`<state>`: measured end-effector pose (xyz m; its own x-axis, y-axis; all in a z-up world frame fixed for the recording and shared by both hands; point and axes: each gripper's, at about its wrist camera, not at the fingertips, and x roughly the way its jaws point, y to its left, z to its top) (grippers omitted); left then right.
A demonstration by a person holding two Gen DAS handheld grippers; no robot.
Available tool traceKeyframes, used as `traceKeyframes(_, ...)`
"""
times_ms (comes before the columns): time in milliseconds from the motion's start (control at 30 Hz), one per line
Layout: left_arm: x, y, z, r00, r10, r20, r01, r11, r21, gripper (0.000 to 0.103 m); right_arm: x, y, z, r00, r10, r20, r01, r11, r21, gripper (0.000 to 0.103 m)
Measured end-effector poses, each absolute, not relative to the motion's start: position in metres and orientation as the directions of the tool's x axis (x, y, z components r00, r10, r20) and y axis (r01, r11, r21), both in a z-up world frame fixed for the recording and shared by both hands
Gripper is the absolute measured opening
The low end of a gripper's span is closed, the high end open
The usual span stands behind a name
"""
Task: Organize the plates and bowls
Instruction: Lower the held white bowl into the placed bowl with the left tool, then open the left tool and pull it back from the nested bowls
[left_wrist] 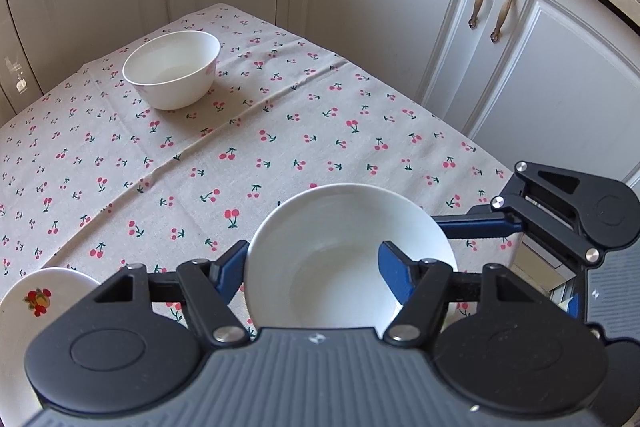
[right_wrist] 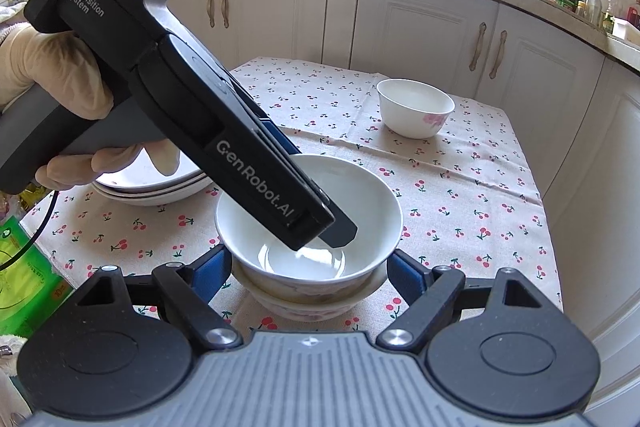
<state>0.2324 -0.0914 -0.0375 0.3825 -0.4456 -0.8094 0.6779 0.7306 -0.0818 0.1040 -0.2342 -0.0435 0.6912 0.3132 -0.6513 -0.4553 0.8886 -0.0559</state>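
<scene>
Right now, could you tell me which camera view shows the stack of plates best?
The right wrist view: the stack of plates shows its layered rims behind the gloved hand. The left wrist view catches only one fruit-printed rim at the edge.

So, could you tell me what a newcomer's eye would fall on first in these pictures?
Probably the white bowl nested in a second bowl at the near edge of the cherry-print tablecloth, with the left tool gripping its rim, one finger inside. The right tool straddles the pair, apart from it. Another bowl stands alone at the far side.
</scene>
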Motion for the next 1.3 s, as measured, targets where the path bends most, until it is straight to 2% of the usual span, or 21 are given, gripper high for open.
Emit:
traceKeyframes(233, 0.233, -0.091, -0.038, 0.382, -0.450, -0.807, 0.683, 0.726, -0.081, 0.069, 0.105, -0.236, -0.044, 0.689, 0.320, -0.650, -0.458, 0.888, -0.048, 0.089)
traceKeyframes(333, 0.232, -0.092, -0.037, 0.389, -0.454, -0.801, 0.690, 0.720, -0.073, 0.073, 0.104, -0.237, -0.043, 0.689, 0.333, -0.643, -0.465, 0.884, -0.040, 0.092)
traceKeyframes(433, 0.231, -0.091, -0.033, 0.409, -0.455, -0.791, 0.690, 0.721, -0.058, 0.082, 0.100, -0.237, -0.039, 0.708, 0.334, -0.622, -0.466, 0.883, -0.057, 0.098)
traceKeyframes(533, 0.231, -0.088, -0.030, 0.417, -0.463, -0.782, 0.690, 0.722, -0.060, 0.085, 0.097, -0.238, -0.034, 0.718, 0.345, -0.605, -0.470, 0.881, -0.055, 0.098)
traceKeyframes(600, 0.231, -0.085, -0.028, 0.410, -0.475, -0.779, 0.693, 0.717, -0.073, 0.093, 0.095, -0.237, -0.032, 0.720, 0.357, -0.596, -0.478, 0.877, -0.052, 0.101)
traceKeyframes(867, 0.221, -0.076, -0.024, 0.374, -0.513, -0.773, 0.714, 0.691, -0.113, 0.097, 0.090, -0.233, -0.028, 0.732, 0.349, -0.585, -0.474, 0.878, -0.070, 0.101)
traceKeyframes(900, 0.220, -0.074, -0.023, 0.378, -0.518, -0.767, 0.710, 0.694, -0.119, 0.102, 0.088, -0.234, -0.026, 0.736, 0.347, -0.581, -0.471, 0.879, -0.072, 0.102)
traceKeyframes(1000, 0.221, -0.066, -0.021, 0.419, -0.503, -0.756, 0.668, 0.734, -0.118, 0.102, 0.083, -0.236, -0.022, 0.749, 0.346, -0.565, -0.466, 0.881, -0.080, 0.103)
traceKeyframes(1300, 0.206, -0.038, -0.010, 0.530, -0.582, -0.617, 0.696, 0.714, -0.077, 0.102, 0.076, -0.240, -0.011, 0.781, 0.318, -0.538, -0.447, 0.886, -0.126, 0.103)
